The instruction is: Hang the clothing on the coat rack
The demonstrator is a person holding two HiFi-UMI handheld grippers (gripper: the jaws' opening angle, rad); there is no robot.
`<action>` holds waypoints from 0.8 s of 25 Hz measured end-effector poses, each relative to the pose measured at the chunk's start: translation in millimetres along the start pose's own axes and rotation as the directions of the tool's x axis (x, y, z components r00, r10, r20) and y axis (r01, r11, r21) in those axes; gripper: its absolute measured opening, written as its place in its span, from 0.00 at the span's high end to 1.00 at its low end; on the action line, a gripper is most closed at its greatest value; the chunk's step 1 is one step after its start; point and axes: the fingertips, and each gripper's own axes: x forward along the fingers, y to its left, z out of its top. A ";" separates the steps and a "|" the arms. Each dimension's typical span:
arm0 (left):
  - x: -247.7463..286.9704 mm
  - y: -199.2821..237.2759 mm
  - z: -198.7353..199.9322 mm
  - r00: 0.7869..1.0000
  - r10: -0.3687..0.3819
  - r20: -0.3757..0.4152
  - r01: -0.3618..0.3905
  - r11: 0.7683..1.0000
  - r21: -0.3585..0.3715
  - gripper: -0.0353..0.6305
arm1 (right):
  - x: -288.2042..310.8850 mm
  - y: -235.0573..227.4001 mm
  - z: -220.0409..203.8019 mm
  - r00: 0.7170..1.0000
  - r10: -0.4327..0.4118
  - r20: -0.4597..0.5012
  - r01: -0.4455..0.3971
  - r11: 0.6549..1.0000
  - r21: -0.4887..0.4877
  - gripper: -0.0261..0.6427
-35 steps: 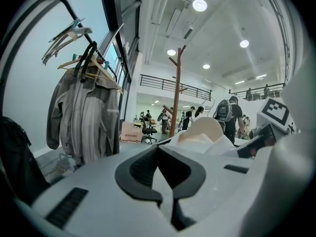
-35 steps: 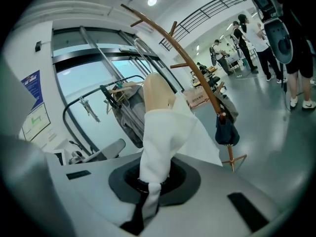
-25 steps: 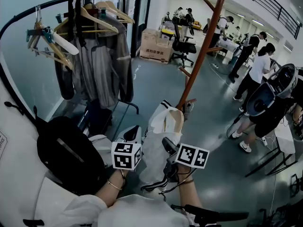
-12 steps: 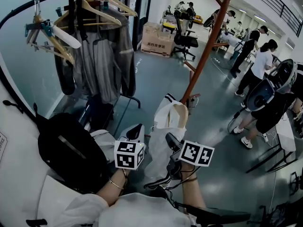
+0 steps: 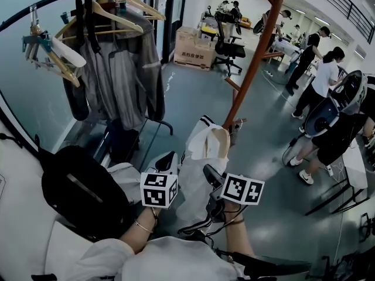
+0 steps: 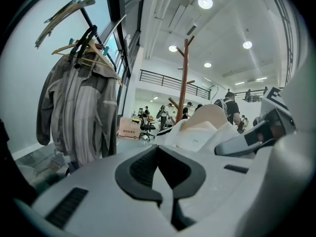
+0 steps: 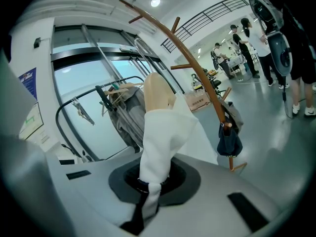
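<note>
One cardboard box [image 5: 192,48], garment [image 7: 163,127] in right gripper [image 7: 153,182]

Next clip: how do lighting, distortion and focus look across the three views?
Head view: evenly lit, sharp, edges curved. Left gripper view: ceiling light flares, corners vignetted black, foreground soft. Right gripper view: heavy barrel distortion bows the coat rack pole; white garment bright, detail kept.
</note>
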 end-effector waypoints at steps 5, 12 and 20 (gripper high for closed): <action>25.7 -2.9 12.6 1.000 0.022 0.004 -0.022 1.000 -0.006 0.94 | 11.1 -11.6 22.8 0.999 0.028 -0.020 -0.028 1.000 -0.002 0.92; 62.4 -8.8 29.0 0.998 0.069 0.016 -0.069 0.998 0.008 0.94 | 27.9 -31.7 47.3 0.995 0.078 -0.054 -0.079 0.997 -0.013 0.92; 98.9 -10.9 33.5 0.992 0.122 -0.004 -0.122 0.992 0.021 0.94 | 49.7 -53.2 65.0 0.987 0.118 -0.113 -0.124 0.991 -0.044 0.92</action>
